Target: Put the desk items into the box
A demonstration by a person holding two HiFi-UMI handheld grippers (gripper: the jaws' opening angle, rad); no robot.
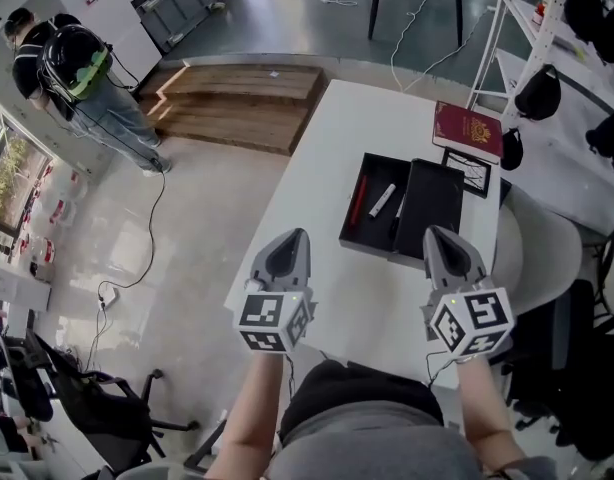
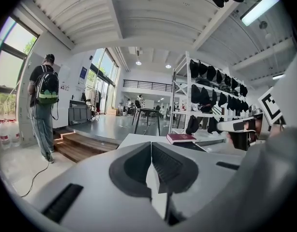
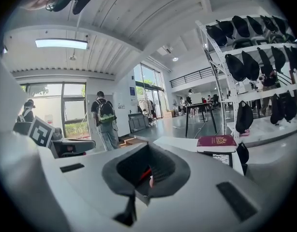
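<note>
The left hand-held gripper (image 1: pixel 290 240) is smooth grey moulded plastic that tapers to a point. Its dark ribbed pads are pressed together on nothing. The right hand-held gripper (image 1: pixel 439 236) has the same shape, and its jaws are also together and empty. Each carries a white cube printed with black square markers.

Both hover over the matte white rectangular desk (image 1: pixel 327 228), just short of the shallow black rectangular box (image 1: pixel 372 230) that lies open at the desk's middle. A matching flat black half (image 1: pixel 432 203) touches the box's right side. Inside the box lie a slim red pen (image 1: pixel 359 196) and, just beside it, a short white marker-like stick (image 1: pixel 383 200).

Beyond the box, at the desk's far corner, rests a maroon hardcover book with a gold crest (image 1: pixel 467 130). To the right of the box stands a white metal rack (image 1: pixel 547 28) hung with black caps (image 1: pixel 538 93). To the left, past the pale glossy floor (image 1: pixel 187 228), are brown wooden steps (image 1: pixel 237 103) and a person wearing a black-and-green backpack (image 1: pixel 72 68).
</note>
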